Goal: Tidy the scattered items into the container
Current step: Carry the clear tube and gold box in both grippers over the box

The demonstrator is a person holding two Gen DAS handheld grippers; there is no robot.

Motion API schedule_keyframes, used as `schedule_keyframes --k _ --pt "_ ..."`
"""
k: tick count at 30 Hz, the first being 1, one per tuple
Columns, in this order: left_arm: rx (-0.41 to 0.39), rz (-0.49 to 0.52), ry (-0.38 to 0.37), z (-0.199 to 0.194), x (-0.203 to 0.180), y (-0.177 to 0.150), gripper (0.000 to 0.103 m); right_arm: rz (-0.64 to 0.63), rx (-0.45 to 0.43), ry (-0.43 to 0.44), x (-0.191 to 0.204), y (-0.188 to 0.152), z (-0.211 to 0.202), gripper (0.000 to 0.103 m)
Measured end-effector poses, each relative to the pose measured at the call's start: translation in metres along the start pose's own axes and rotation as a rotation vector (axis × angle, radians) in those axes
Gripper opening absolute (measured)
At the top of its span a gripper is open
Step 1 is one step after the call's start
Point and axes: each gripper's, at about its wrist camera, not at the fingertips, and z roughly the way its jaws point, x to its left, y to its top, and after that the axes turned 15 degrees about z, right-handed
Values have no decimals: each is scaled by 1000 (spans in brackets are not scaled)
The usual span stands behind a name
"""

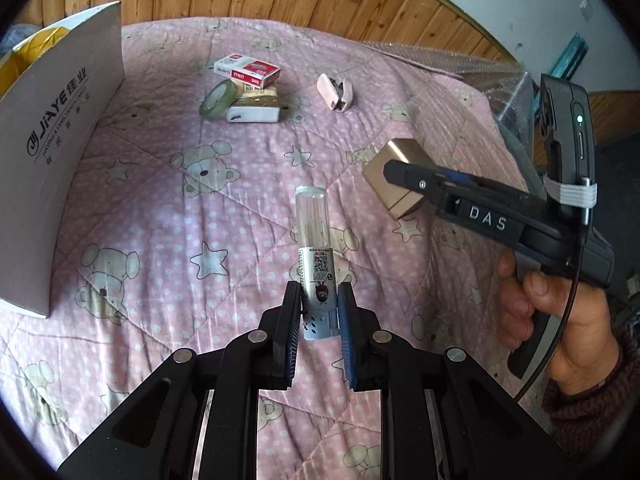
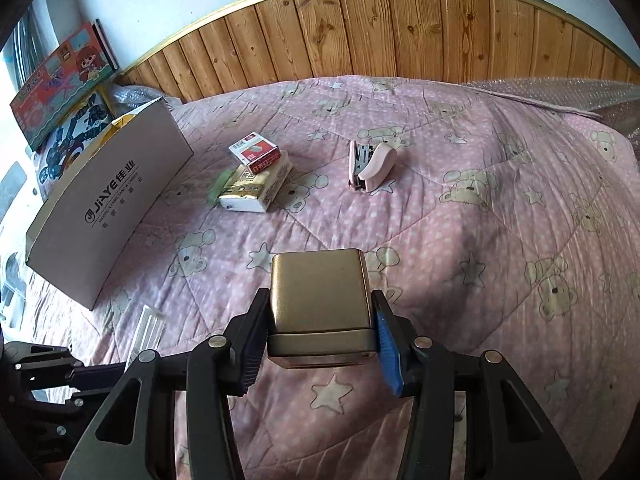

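A clear-capped tube point(image 1: 316, 264) is being pinched by its printed lower half between the pads of the left gripper point(image 1: 319, 308), which is pressed tight on it, and it is being held clear of the pink quilt point(image 1: 180, 208). A gold box point(image 2: 322, 304) is being clamped across its side walls by the right gripper point(image 2: 320, 320), with both pads touching it, and it too is being carried above the quilt.

The tube is judged light, rigid and smooth; a slip along its axis is considered possible, so the printed barrel is being preferred as the holding point over the clear cap. The box is judged stiff and moderately light, with glossy faces; a seam near its base suggests a lid, so a grip across both parts is being advised.

The cardboard container point(image 2: 108, 208) is being kept at the left, well apart from both grippers. A staple box point(image 2: 254, 151), a tissue packet point(image 2: 256, 188), a tape roll point(image 1: 218, 100) and a pink stapler point(image 2: 372, 166) are being left on the quilt.

The hand point(image 1: 560, 320) on the right gripper is being shown only by the left wrist view. The toy boxes point(image 2: 60, 76) behind the container are being shown only by the right wrist view, where the tube appears merely as a pale sliver.
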Motion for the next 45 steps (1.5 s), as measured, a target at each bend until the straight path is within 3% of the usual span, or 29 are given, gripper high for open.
schedule_keyframes --k 12,26,38,45 --pt "-78 -24 -9 -32 10 -15 18 76 1 22 33 -50 -24 50" --pt "-155 -60 -19 -68 28 -35 18 55 5 37 78 -86 -46 50" --pt "-252 -102 -2 -112 56 -37 18 -28 -32 80 132 -85 -71 50" --pt "-286 -185 26 -136 93 -41 18 -102 -37 119 169 -80 -74 50"
